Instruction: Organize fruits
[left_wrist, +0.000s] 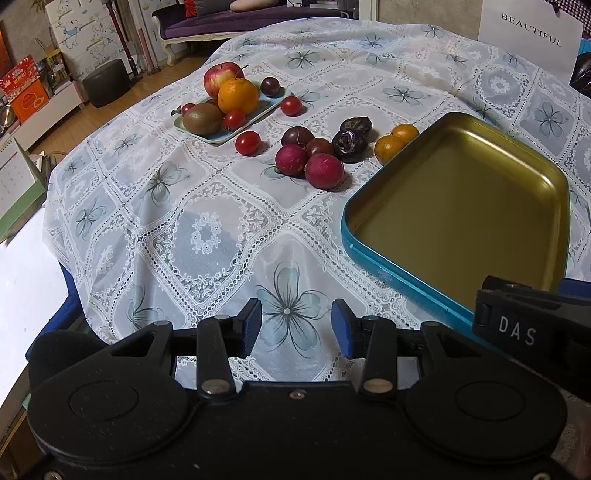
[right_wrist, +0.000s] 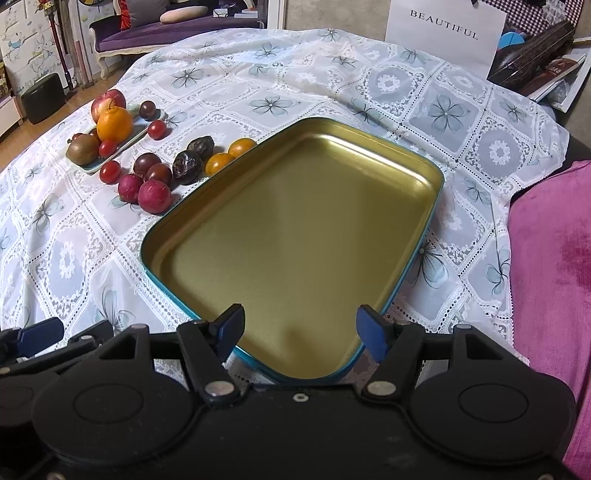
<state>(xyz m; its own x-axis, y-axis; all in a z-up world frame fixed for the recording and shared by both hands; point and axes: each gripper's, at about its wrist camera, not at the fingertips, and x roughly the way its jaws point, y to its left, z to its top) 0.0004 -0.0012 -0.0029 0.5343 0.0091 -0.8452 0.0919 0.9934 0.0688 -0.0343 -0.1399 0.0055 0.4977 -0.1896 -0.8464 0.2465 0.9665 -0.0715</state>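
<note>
The left gripper (left_wrist: 296, 325) hovers low over the near part of the worktop (left_wrist: 207, 236) with its blue pads parted and nothing between them. The right gripper (right_wrist: 300, 326) is likewise spread wide and empty, poised above the near edge of a shallow tin tray (right_wrist: 417, 173) with a gold inside and a blue outer wall. The tray holds nothing and lies on the lace cloth, well to the right of the left gripper.

The fruit lies farther back and to the left. A small pale plate (left_wrist: 218, 138) carries an apple (left_wrist: 218, 75), an orange (left_wrist: 238, 95), a kiwi (left_wrist: 202, 118), a dark plum (left_wrist: 270, 86) and cherry tomatoes. Two more tomatoes rest on the cloth just beside the plate, one (left_wrist: 247, 143) at its near corner and one (left_wrist: 291, 106) at its right side. Between the plate and the tray sits a loose cluster: two red round fruits (left_wrist: 324, 171), two dark plums (left_wrist: 297, 136) behind them, two wrinkled dark fruits (left_wrist: 347, 144), and two small oranges (left_wrist: 389, 147) right against the tray's far left edge.

A white bag (right_wrist: 445, 35) printed BEAUTIFUL stands at the back.
</note>
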